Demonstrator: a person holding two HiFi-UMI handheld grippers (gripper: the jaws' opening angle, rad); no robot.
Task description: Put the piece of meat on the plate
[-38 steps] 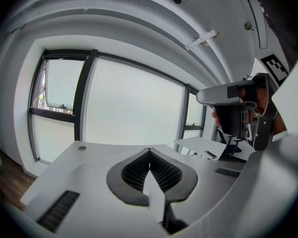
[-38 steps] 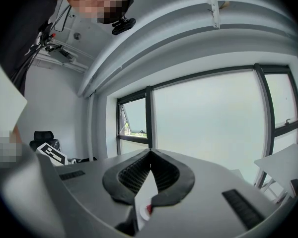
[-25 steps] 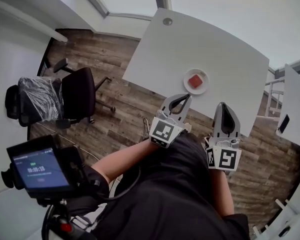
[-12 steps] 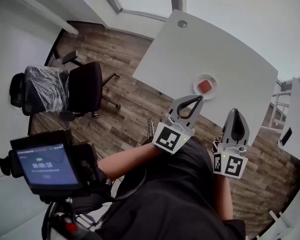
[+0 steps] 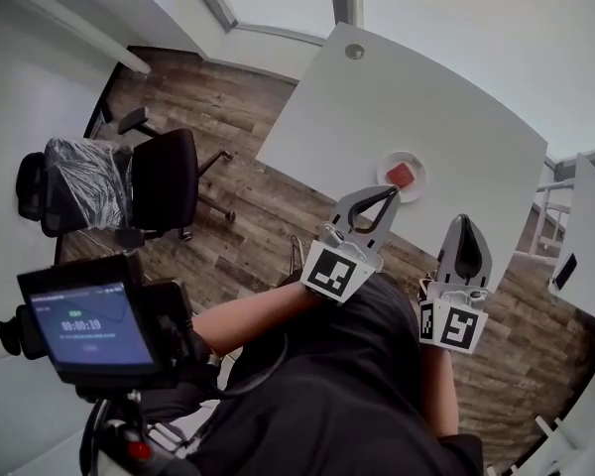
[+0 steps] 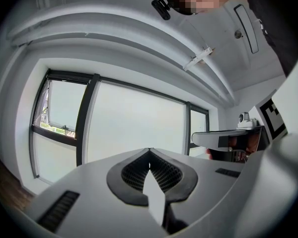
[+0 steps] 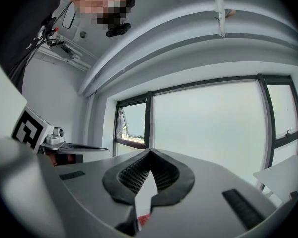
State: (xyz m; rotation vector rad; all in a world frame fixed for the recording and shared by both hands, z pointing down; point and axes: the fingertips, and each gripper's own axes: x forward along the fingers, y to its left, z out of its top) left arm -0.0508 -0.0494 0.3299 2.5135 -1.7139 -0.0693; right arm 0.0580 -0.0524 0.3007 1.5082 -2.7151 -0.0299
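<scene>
Both are closed and empty, left claw [image 5: 389,195] and right claw [image 5: 463,223]. Meat [image 5: 401,175] sits on the plate [image 5: 417,182] on the tabletop [image 5: 426,107]; the task looks finished, with nothing left to grasp.

- Bare top of the white table [image 5: 446,107] lies open behind and beside the plate [image 5: 417,175], which sits near the front edge.
- The left gripper [image 5: 389,192] overlaps the plate's near rim in the head view; the right gripper [image 5: 463,224] hangs apart, rightward.
- The office chair [image 5: 164,181] and the screen stand [image 5: 89,325] sit well left.
</scene>
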